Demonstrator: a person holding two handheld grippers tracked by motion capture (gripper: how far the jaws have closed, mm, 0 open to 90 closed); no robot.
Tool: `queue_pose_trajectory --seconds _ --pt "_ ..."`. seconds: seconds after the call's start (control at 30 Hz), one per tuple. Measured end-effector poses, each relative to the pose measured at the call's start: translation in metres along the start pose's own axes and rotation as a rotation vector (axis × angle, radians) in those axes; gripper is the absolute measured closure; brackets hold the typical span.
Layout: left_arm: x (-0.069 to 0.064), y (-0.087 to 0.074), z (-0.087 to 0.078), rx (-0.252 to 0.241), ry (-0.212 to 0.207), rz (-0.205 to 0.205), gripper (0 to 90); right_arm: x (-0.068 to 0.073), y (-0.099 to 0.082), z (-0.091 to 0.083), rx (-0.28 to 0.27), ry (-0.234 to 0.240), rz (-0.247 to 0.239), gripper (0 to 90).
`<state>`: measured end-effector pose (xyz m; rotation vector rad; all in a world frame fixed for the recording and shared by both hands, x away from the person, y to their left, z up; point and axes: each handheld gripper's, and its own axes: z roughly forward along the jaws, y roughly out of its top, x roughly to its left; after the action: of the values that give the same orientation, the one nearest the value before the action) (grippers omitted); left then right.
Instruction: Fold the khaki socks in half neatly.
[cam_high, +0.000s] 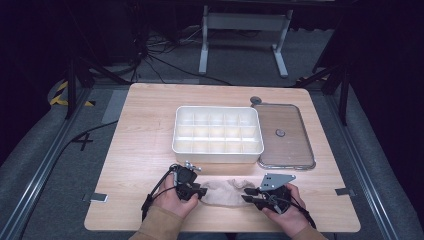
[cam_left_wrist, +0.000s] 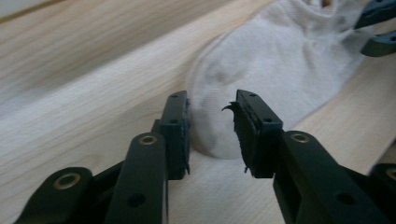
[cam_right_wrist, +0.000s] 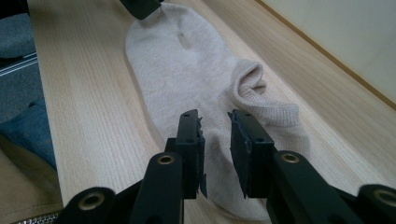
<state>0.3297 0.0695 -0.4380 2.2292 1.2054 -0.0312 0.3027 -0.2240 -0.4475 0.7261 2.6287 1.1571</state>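
Note:
A beige ankle sock (cam_high: 225, 192) lies flat near the table's front edge, between my two grippers. My left gripper (cam_high: 200, 191) is at its toe end. In the left gripper view, the gripper (cam_left_wrist: 212, 116) has its jaws apart, and the rounded toe of the sock (cam_left_wrist: 289, 56) lies just past them, with a gap on each side. My right gripper (cam_high: 247, 195) is at the cuff end. In the right gripper view, the gripper (cam_right_wrist: 215, 135) hovers open over the heel of the sock (cam_right_wrist: 187, 60), its pads not pressing the fabric.
A white box with several compartments (cam_high: 217, 150) stands just behind the sock. Its clear lid (cam_high: 285, 162) lies to the right of it, with a small dark disc (cam_high: 256, 100) at the lid's far corner. The table's front edge is close to both hands.

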Motion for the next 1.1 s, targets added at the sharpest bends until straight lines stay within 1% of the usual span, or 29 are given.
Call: queue_pose_trajectory --seconds 0.03,0.07,0.1,0.17,0.23,0.3,0.47,0.57,0.63,0.7,0.73,0.9,1.0,1.07,1.1 --pt "0.002 0.000 0.000 0.000 0.003 -0.002 64.5 0.000 0.000 0.001 -0.003 0.000 -0.002 72.5" --pt "0.003 -0.001 0.001 0.004 -0.001 -0.014 64.5 0.000 -0.001 0.001 0.002 0.002 0.001 72.4" --pt "0.003 -0.001 0.001 0.004 -0.001 -0.014 64.5 0.000 -0.001 0.001 0.003 0.003 0.002 72.4" --pt "0.004 -0.001 0.004 0.016 -0.022 -0.018 64.6 0.000 -0.001 0.001 0.005 0.001 0.002 72.4" --pt "0.004 -0.001 0.006 0.026 -0.021 -0.013 64.5 0.000 -0.001 0.002 0.004 0.003 0.001 72.3" --pt "0.003 -0.001 0.010 0.038 -0.004 -0.005 63.0 0.000 -0.001 0.003 0.009 0.002 0.002 72.1" --pt "0.001 -0.001 0.010 0.042 -0.009 0.008 62.8 0.001 -0.001 0.005 0.012 0.003 0.000 71.8" --pt "-0.001 -0.001 0.011 0.044 -0.015 0.018 65.3 0.001 -0.001 0.005 0.013 0.003 -0.001 71.8" --pt "-0.001 -0.001 0.011 0.047 -0.004 0.025 69.2 0.001 -0.001 0.004 0.011 0.003 -0.002 71.7" --pt "-0.001 -0.002 0.011 0.053 0.012 0.023 73.3 0.001 -0.001 0.004 0.010 0.003 -0.002 71.7" --pt "-0.001 -0.002 0.011 0.051 0.007 0.020 76.5 0.002 -0.001 0.005 0.010 0.003 -0.002 71.7" --pt "-0.003 -0.001 0.010 0.044 0.017 0.017 81.5 0.002 0.000 0.005 0.004 0.008 -0.006 71.9" --pt "-0.004 0.000 0.007 0.042 0.017 0.023 82.5 0.003 0.004 0.008 -0.003 0.012 0.000 76.0" --pt "-0.005 0.000 0.004 0.038 0.016 0.027 83.1 0.005 0.010 0.012 0.005 0.017 -0.004 84.9" --pt "-0.005 0.001 0.002 0.033 0.014 0.024 83.2 0.006 0.014 0.014 0.009 0.018 -0.007 87.6"
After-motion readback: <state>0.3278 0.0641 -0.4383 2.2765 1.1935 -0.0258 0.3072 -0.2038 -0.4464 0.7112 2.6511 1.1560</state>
